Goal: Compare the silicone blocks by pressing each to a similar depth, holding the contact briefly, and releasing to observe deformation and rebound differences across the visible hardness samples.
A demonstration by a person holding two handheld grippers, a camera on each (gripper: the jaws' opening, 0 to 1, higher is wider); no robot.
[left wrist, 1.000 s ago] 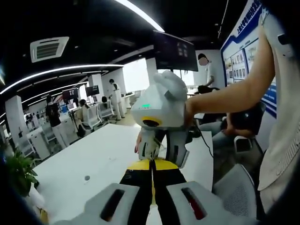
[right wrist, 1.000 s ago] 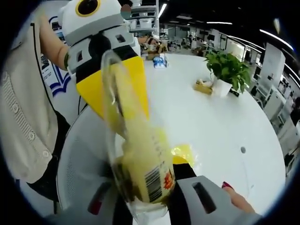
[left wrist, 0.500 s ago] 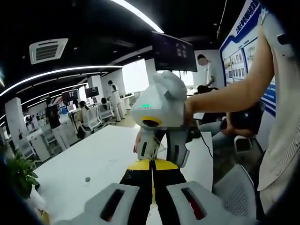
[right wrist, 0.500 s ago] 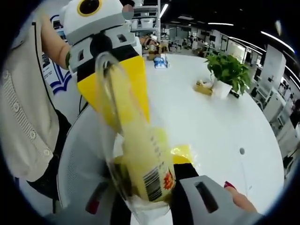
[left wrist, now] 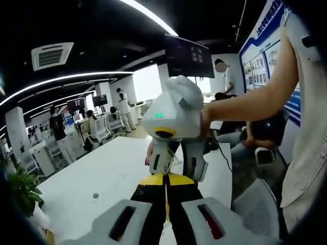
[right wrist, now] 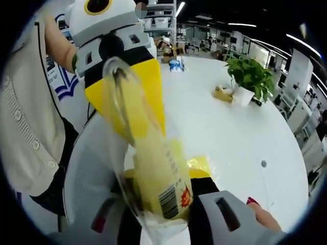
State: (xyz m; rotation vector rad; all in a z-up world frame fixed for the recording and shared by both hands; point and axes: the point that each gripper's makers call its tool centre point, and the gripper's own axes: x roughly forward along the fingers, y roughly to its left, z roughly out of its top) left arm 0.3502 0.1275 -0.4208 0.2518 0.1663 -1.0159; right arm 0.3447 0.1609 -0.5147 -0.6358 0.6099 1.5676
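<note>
left gripper view is almost unchanged from a second ago: the left gripper (left wrist: 166, 179) still has its black, yellow-tipped jaws pressed together with only a thin seam between them, and nothing shows between the tips. facing it just beyond the tips, the right gripper (left wrist: 173, 163) has barely shifted, a person's forearm (left wrist: 245, 104) reaching in from the right to hold it. both hang over a white table (left wrist: 102, 173).

right gripper view has changed slightly: the clear packet (right wrist: 153, 178) with pale yellow contents and a barcode label now leans a little more toward the left gripper (right wrist: 125, 97), its top end just under that gripper's yellow tips. the packet's lower end sits between the right gripper's jaws, which are held apart around it and grip it. whether the left gripper's tips pinch the packet's top edge cannot be told. a potted plant (right wrist: 249, 76) stands well apart on the table, and a fingertip (right wrist: 263, 217) shows at the lower right.
</note>
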